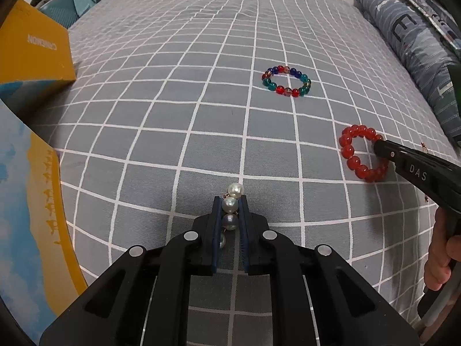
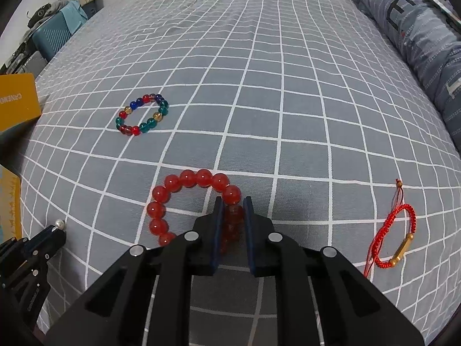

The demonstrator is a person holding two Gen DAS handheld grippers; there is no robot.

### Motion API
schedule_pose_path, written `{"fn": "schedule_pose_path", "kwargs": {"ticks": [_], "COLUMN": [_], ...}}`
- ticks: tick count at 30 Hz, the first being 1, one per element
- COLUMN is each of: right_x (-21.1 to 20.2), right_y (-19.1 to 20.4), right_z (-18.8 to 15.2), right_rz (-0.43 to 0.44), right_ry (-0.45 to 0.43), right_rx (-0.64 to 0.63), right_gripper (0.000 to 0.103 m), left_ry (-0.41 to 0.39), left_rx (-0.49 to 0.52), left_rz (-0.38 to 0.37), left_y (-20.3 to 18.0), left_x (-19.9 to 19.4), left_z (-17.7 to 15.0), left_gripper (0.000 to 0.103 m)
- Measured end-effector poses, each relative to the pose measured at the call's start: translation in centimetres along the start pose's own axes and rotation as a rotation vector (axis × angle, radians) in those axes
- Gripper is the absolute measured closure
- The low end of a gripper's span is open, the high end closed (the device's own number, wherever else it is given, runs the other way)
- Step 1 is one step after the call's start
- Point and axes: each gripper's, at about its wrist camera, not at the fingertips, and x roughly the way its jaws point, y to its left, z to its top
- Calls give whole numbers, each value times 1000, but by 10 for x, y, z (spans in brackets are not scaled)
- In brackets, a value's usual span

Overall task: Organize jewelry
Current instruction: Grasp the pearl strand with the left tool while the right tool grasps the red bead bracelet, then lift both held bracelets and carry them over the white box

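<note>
My left gripper [image 1: 230, 201] clamps pearl string [image 1: 230, 204] near bed's [image 1: 201, 86] front edge; right gripper [image 2: 233, 204] clamps red bracelet [image 2: 184, 199]. Neither lifted yet, I judge. Mixed bracelet [image 2: 142, 114] mid-bed, cord bracelet [image 2: 394, 236] right edge: untouched. Box [image 1: 34, 54] at left edge.

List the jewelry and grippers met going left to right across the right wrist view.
Left gripper → multicolored bead bracelet → red bead bracelet → right gripper → red cord bracelet.

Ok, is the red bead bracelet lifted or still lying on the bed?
Lying on the bed. The red bracelet rests flat on the sheet, right tool clamped on its beads.
</note>
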Motion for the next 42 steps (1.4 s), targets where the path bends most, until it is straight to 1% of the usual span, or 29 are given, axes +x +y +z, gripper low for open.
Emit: {"fn": "schedule_pose_path", "kwargs": {"ticks": [13,21,32,38,42], "right_x": [-32,-52,-91,-103,-110], "right_y": [3,10,28,36,45], "right_z": [0,-2,-4,-6,-6], "right_rz": [40,45,47,45,43], "right_ry": [-65,-100,-162,-189,-204], "right_rx": [7,-15,-35,-46,-59], "right_gripper": [90,90,90,90,90], "left_ry": [-50,-70,-89,-124,-158], "left_rx": [-6,-11,-17,-33,-35], "left_rz": [13,19,21,22,39], "left_y": [3,4,14,25,31], "left_x": [-30,-41,-57,-74,-88], "left_z": [2,3,4,5,4], "left_gripper": [92,92,92,92,92]}}
